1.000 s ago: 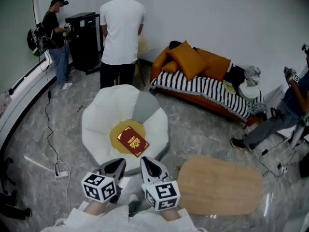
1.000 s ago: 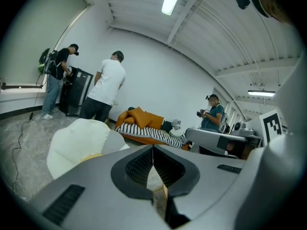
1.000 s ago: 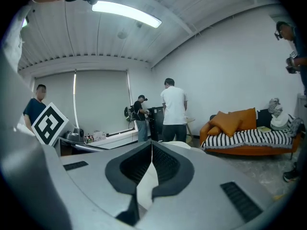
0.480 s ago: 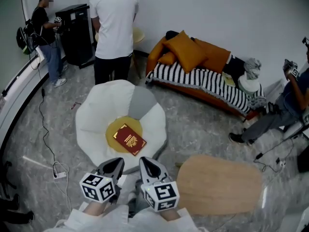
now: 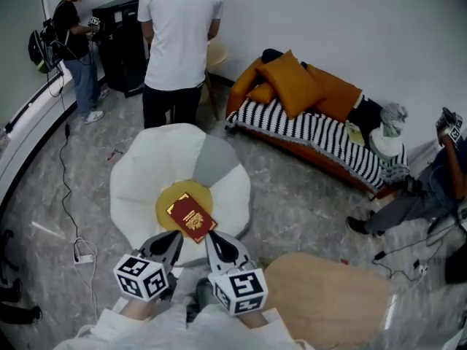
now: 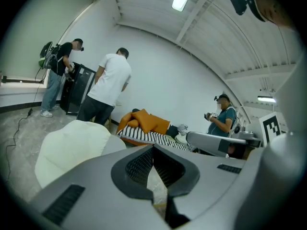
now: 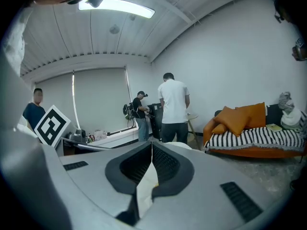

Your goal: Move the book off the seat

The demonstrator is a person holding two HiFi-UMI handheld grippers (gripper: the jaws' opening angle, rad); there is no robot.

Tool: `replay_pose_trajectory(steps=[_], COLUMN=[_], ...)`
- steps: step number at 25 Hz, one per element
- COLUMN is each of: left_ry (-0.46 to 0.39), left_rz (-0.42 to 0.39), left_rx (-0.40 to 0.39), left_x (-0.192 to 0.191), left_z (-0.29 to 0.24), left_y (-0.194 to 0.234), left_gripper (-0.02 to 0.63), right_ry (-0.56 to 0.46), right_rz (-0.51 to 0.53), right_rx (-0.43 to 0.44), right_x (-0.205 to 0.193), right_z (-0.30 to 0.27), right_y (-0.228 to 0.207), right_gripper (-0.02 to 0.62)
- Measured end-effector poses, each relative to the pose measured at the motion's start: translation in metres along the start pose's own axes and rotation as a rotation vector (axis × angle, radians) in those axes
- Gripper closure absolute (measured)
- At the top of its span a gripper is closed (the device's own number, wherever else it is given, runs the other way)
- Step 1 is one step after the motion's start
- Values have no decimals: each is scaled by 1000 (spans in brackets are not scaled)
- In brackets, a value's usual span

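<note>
Left gripper [image 5: 172,240] and right gripper [image 5: 217,243]: hovering side by side, jaws pressed together, gripping nothing. Red book [image 5: 191,218]: lying flat just beyond them on yellow cushion [image 5: 168,199] of white seat [image 5: 139,173]. Seat's near rim is hiding behind both grippers.

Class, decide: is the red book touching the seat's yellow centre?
Touching. The head view shows the red book lying flat on the yellow centre of the seat.
</note>
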State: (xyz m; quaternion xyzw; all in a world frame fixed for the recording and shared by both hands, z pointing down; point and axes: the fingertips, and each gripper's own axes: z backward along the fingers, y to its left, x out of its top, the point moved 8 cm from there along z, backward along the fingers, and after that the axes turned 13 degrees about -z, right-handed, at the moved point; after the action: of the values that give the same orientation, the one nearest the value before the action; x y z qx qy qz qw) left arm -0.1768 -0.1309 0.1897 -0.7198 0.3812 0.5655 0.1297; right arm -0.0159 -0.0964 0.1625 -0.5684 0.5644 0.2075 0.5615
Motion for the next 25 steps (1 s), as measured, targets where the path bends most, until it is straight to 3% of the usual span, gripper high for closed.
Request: replay_pose_trajectory(steps=[4,12,25], left_ry=[-35,-6,10], left_rz=[3,26,32], left_rx=[33,65,75], left_x=[11,7,5], left_z=[-18,-38,-44], left_y=[2,8,11], left_gripper=[598,598,598], right_ry=[21,73,112], right_rz=[-8,3,-6], right_rx=[45,101,111], right_x=[8,7,-4], right_z=[-19,-37,-41], right_y=[-17,-37,-36], right_gripper=[583,583,583])
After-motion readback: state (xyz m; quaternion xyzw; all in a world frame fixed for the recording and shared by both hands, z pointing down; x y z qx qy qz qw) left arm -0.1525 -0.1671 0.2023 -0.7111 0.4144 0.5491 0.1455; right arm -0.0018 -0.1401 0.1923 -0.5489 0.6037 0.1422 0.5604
